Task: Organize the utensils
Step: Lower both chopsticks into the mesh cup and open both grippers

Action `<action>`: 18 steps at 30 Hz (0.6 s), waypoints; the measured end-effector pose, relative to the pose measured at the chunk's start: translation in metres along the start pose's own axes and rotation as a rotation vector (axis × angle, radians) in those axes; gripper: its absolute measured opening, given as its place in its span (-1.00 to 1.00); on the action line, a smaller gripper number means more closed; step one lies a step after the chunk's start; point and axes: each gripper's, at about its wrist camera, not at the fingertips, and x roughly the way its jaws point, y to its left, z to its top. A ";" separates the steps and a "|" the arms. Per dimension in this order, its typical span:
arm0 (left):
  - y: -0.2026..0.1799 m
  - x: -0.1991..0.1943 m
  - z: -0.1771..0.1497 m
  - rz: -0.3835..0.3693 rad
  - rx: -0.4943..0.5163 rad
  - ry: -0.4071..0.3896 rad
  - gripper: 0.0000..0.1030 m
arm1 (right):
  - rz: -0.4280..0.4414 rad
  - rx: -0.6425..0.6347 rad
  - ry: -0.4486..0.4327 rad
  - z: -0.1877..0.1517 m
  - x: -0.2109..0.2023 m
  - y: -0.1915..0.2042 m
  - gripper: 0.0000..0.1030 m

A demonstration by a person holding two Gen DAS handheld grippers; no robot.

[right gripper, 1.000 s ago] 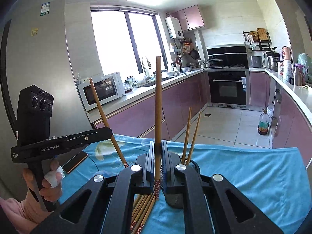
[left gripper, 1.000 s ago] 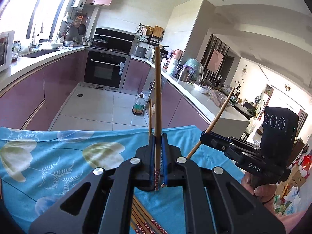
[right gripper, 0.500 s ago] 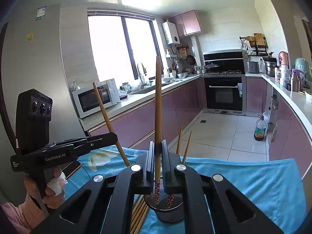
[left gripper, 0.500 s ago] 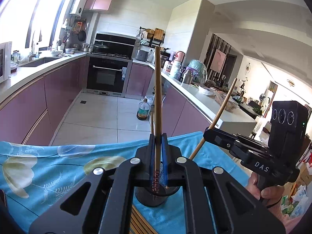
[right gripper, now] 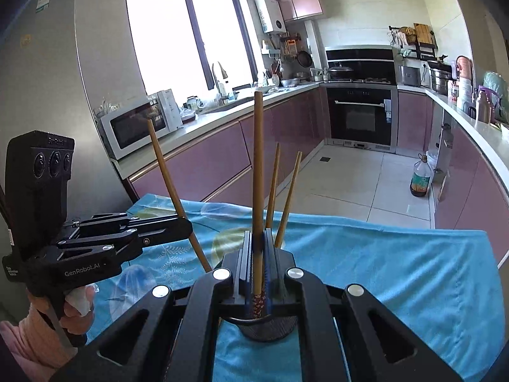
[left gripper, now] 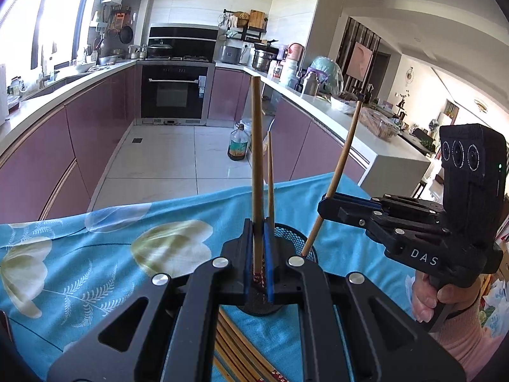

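Note:
My left gripper (left gripper: 258, 232) is shut on an upright wooden chopstick (left gripper: 256, 165), its patterned tip over the black mesh holder (left gripper: 296, 242). My right gripper (right gripper: 258, 242) is shut on another upright chopstick (right gripper: 258, 172), its patterned tip at the rim of the same holder (right gripper: 270, 328). Two chopsticks (right gripper: 280, 191) stand in the holder. The right gripper also shows in the left wrist view (left gripper: 327, 205), holding its tilted chopstick (left gripper: 340, 165) over the holder. The left gripper shows in the right wrist view (right gripper: 186, 227).
Several more chopsticks (left gripper: 235, 347) lie on the blue floral cloth (left gripper: 95, 248) just before the holder. The table's far edge drops to the tiled kitchen floor (left gripper: 165, 159). Purple cabinets (right gripper: 222, 165) line both sides.
Both grippers have lowered and moved forward with their chopsticks, so the patterned tips now sit at the holder's mouth. The holder has come into view under both grippers.

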 end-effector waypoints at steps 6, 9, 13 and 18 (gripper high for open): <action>0.006 0.025 -0.006 -0.009 -0.002 0.060 -0.86 | -0.016 0.017 0.079 -0.004 0.019 -0.007 -0.89; 0.010 0.036 -0.005 -0.003 -0.002 0.075 -0.86 | -0.020 0.027 0.089 -0.002 0.025 -0.011 -0.88; 0.013 0.043 -0.003 0.004 -0.016 0.079 -0.86 | -0.022 0.041 0.091 0.001 0.029 -0.014 -0.85; 0.015 0.049 -0.003 0.015 -0.030 0.088 -0.85 | -0.027 0.046 0.088 0.002 0.031 -0.013 -0.84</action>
